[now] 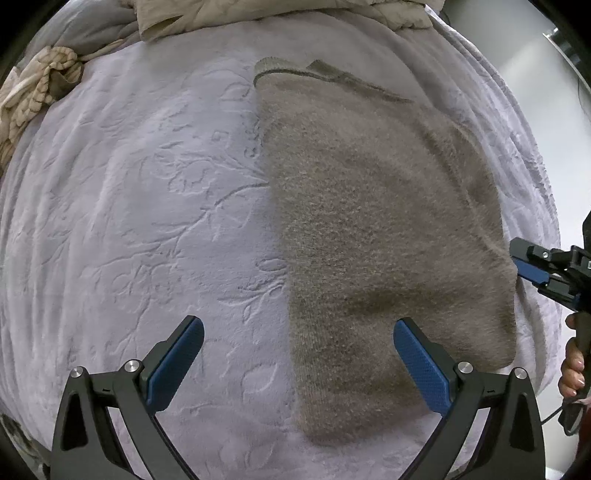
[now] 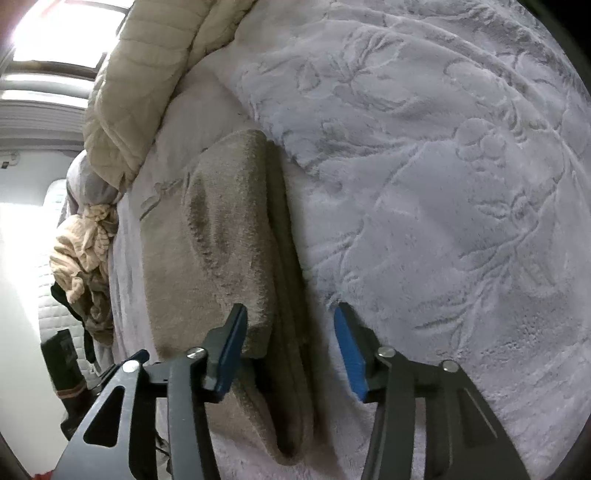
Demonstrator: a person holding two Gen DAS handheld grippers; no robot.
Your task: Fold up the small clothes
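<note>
A fuzzy grey-brown sweater [image 1: 376, 221] lies folded lengthwise on the pale lilac embossed blanket [image 1: 129, 221]. My left gripper [image 1: 299, 354] hovers open above the sweater's near end; its right finger is over the knit and its left finger over bare blanket. My right gripper [image 1: 532, 267] comes in from the right edge, held by a hand [image 1: 572, 365], at the sweater's right side. In the right wrist view the right gripper [image 2: 291, 347] is open, and the sweater's thick folded edge [image 2: 284, 258] runs between its two fingers without being clamped.
A beige quilted jacket [image 1: 258, 14] lies along the far end of the bed, also seen in the right wrist view [image 2: 140, 81]. A crumpled striped garment [image 1: 33, 99] sits at the far left corner. The bed drops off to a pale floor [image 1: 554, 110] on the right.
</note>
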